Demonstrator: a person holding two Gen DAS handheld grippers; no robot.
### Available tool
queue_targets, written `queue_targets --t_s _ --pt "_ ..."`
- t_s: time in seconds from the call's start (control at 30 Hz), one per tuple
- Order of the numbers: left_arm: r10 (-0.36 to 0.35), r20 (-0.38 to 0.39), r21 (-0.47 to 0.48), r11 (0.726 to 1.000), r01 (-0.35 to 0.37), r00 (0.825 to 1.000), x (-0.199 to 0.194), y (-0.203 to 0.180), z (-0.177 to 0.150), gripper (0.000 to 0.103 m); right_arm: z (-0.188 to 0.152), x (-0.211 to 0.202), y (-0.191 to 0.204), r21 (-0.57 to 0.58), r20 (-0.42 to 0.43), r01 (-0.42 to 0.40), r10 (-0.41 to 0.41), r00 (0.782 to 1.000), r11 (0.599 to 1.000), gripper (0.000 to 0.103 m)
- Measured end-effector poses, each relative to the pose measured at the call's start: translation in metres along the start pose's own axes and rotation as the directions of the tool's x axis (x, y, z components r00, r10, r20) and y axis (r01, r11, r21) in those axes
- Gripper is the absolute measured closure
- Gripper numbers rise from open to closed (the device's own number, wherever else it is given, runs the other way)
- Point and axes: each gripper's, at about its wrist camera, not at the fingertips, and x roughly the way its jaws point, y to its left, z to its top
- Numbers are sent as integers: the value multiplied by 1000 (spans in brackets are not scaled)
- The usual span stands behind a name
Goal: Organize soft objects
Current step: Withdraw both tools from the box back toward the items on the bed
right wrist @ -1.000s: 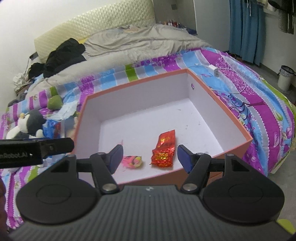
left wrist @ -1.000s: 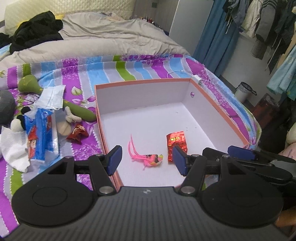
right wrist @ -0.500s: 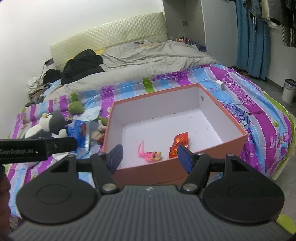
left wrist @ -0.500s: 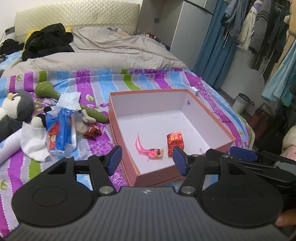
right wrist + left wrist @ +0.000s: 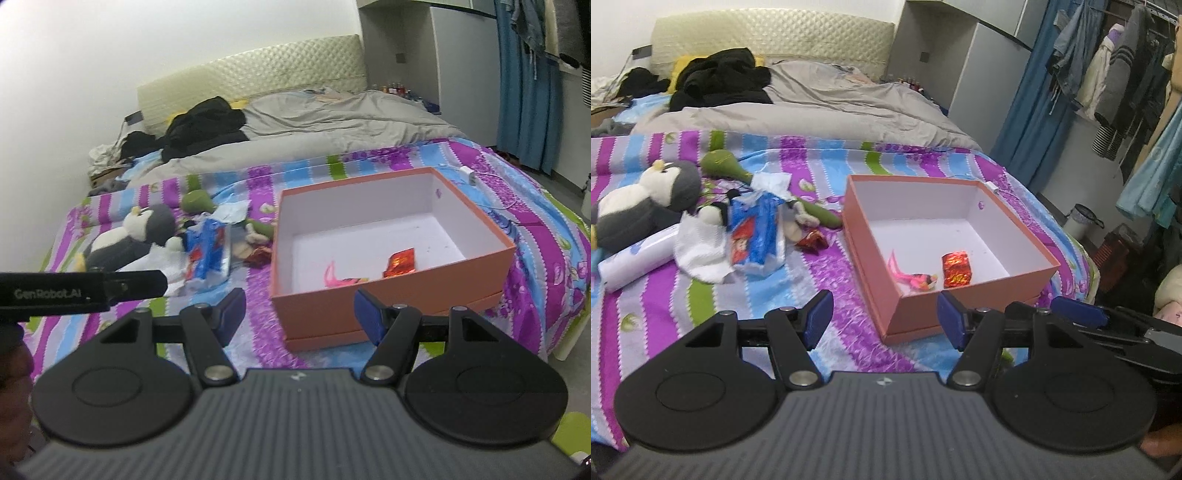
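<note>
Penguin plush point(image 5: 646, 206) (grey-and-white, lying sideways) sits far left of the left gripper point(image 5: 882, 319), both claws spread and holding nothing, including the right gripper point(image 5: 299, 314).

You are facing bare striped bedspread point(image 5: 701, 295) nearest you; the orange box point(image 5: 960, 314) is walling off the right, toy clutter point(image 5: 753, 232) crowding far left.

Grey duvet point(image 5: 820, 107) lying rumpled across bed's far half; black clothes point(image 5: 720, 83) piling against quilted headboard point(image 5: 768, 40). Blue curtain point(image 5: 1030, 99) hanging right, garments point(image 5: 1115, 66) hanging beside it. Small bin point(image 5: 1084, 221) standing on floor.
</note>
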Motion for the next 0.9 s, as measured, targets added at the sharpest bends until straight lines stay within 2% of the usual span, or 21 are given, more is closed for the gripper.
queue_targets --t_s 0.27,0.9 --pt "40 27 -47 998 -39 999 -31 21 -24 35 -18 -6 26 -41 -12 -57 56 998 998 36" --pt "153 75 -139 980 -142 985 -75 71 -64 32 -42 -9 78 -132 -32 -175 172 985 976 36"
